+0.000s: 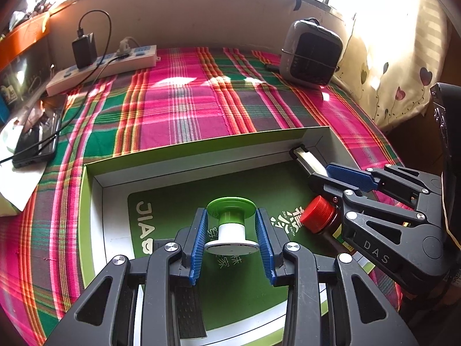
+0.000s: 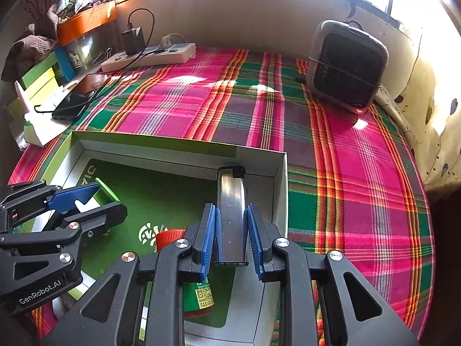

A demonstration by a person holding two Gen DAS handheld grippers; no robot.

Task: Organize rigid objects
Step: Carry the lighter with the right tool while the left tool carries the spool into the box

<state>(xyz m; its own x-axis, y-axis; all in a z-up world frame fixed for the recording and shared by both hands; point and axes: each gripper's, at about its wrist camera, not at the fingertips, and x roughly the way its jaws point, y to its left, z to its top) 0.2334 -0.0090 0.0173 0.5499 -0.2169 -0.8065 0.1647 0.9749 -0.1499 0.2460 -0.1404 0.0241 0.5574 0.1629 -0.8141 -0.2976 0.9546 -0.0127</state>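
1. The left gripper (image 1: 232, 238) has its jaws set fairly wide around a green-and-white spool (image 1: 230, 226), which lies between the blue pads. The spool's white flange seems to reach both pads, but whether they press on it cannot be told, so it may be gripped or only just set down.
2. The spool sits low over the green floor of the shallow box (image 1: 201, 144). It is probably held there because the box is where the rigid things are being gathered.
3. The right gripper (image 2: 232, 238) has its jaws narrow, with a slim silver lighter (image 2: 232, 201) between them. The lighter points straight ahead from the jaws, and its black cap nearly meets the far box wall (image 2: 178, 145).
4. The left pad lies against the lighter's side, while a thin gap seems to show at the right pad, so a firm grip is uncertain. Lying along the box's right wall, the lighter looks lined up to sit neatly in that corner.
5. A red-capped bottle (image 1: 318, 214) lies in the box between the two grippers, already stowed by the look of it.
6. The left wrist view shows the right gripper (image 1: 350, 180) from the side and the lighter (image 1: 308, 161) reaching toward the far right corner, and it shows the bottle's cap clearly.
7. The right wrist view shows the bottle's green label (image 2: 201, 294) below its own jaws. It shows the left gripper (image 2: 86, 199) only from the side, with the spool mostly hidden.
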